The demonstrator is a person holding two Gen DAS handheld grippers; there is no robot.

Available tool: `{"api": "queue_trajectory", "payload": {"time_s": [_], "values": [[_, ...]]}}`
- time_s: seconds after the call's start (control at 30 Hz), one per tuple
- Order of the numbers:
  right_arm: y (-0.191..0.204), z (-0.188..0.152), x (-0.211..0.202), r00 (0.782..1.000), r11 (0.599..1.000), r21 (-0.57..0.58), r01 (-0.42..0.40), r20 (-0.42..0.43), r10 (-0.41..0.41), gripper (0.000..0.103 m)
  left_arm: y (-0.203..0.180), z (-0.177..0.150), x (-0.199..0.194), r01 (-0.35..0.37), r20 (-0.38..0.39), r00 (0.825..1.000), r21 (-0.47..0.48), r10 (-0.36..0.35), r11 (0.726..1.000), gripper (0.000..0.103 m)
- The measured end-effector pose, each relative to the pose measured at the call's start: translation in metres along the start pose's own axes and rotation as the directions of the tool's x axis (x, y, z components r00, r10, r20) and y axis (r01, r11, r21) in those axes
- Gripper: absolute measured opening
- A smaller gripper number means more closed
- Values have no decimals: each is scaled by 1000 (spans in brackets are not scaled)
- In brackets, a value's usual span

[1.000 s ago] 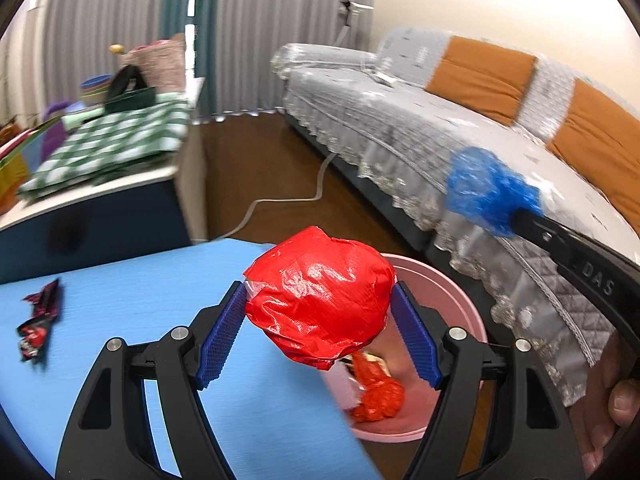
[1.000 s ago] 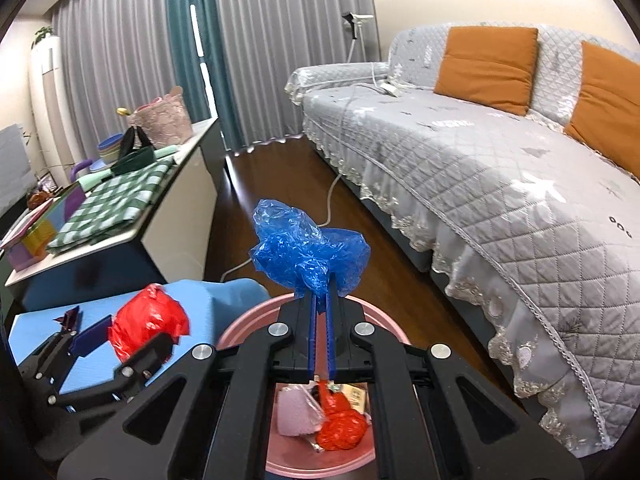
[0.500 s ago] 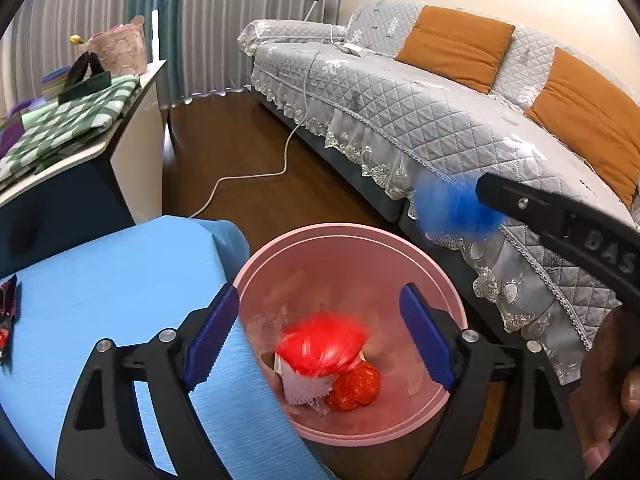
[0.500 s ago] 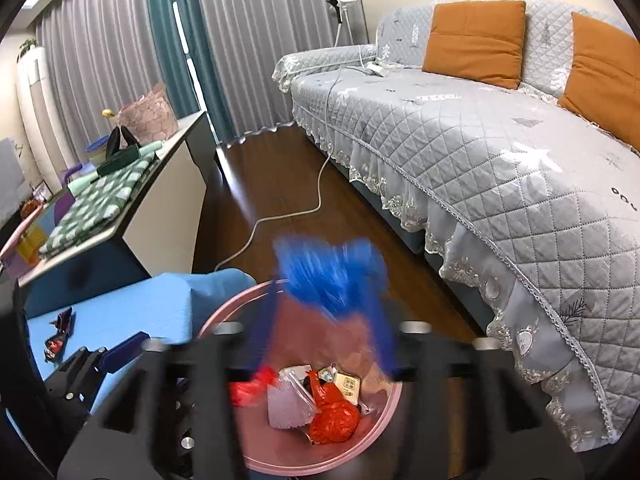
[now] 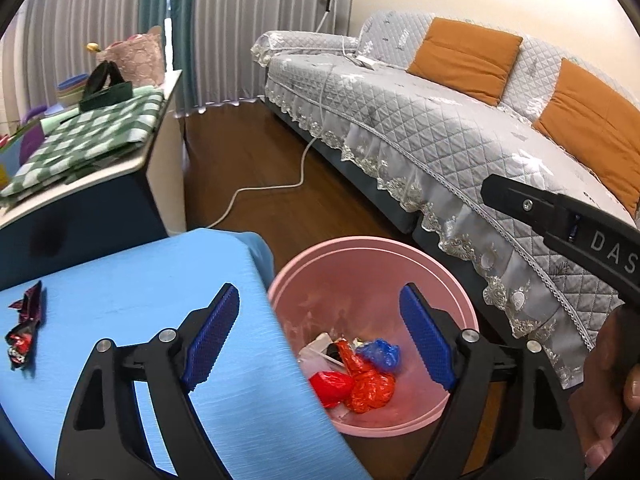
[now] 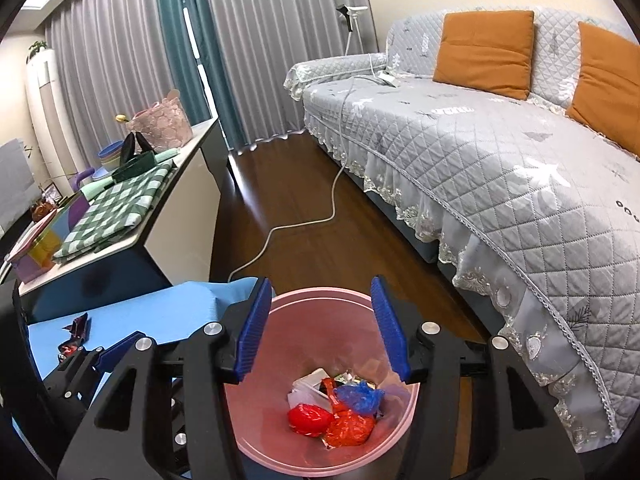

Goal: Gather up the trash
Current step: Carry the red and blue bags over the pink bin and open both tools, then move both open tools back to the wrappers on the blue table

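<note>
A pink bin [image 5: 360, 245] stands on the floor beside the blue table [image 5: 132, 280]. At its bottom lie a red wad [image 5: 331, 385], an orange-red wad [image 5: 372, 389] and a blue wad [image 5: 380, 354], on top of pale scraps. My left gripper [image 5: 320, 334] hangs open over the bin's near rim with nothing between its fingers. My right gripper [image 6: 320, 332] is open above the bin [image 6: 320, 293], empty, with the blue wad [image 6: 358, 396] and red wad [image 6: 308, 420] below it. A dark red wrapper [image 5: 22, 330] lies on the table at the left.
A grey quilted sofa [image 6: 500, 168] with orange cushions runs along the right. A white cable [image 6: 300, 224] trails over the dark wood floor. A sideboard [image 6: 132, 236] with a checked cloth and baskets stands at the left. A person's hand [image 5: 608, 408] holds the right gripper.
Both grippers opened over the bin. The red wad fell from the left one and the blue wad from the right one; both now lie in the bin.
</note>
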State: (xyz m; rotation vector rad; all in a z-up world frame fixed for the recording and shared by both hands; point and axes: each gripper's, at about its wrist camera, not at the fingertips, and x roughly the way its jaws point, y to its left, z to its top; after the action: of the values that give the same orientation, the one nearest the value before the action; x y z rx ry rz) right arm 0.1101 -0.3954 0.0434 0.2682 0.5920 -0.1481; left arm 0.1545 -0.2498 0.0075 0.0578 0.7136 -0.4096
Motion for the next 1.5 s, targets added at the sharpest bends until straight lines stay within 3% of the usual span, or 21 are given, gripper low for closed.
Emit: {"api": "queue_trajectory", "payload": {"time_s": [0.57, 0.87, 1.07, 1.33, 1.5], "values": [[66, 7, -12, 997, 996, -49, -73, 26, 74, 53, 61, 7, -39, -88, 51, 995, -62, 91, 994, 80], [126, 0, -4, 988, 985, -87, -149, 28, 152, 53, 131, -5, -62, -178, 64, 980, -153, 189, 972, 80], [174, -12, 9, 977, 970, -121, -212, 3, 213, 53, 192, -22, -72, -257, 39, 961, -243, 274, 935, 80], [242, -37, 37, 950, 939, -146, -312, -66, 305, 53, 263, -50, -81, -381, -12, 915, -362, 404, 851, 80], [274, -53, 54, 932, 920, -157, -358, -109, 345, 53, 299, -71, -74, -436, -83, 893, -403, 442, 805, 80]]}}
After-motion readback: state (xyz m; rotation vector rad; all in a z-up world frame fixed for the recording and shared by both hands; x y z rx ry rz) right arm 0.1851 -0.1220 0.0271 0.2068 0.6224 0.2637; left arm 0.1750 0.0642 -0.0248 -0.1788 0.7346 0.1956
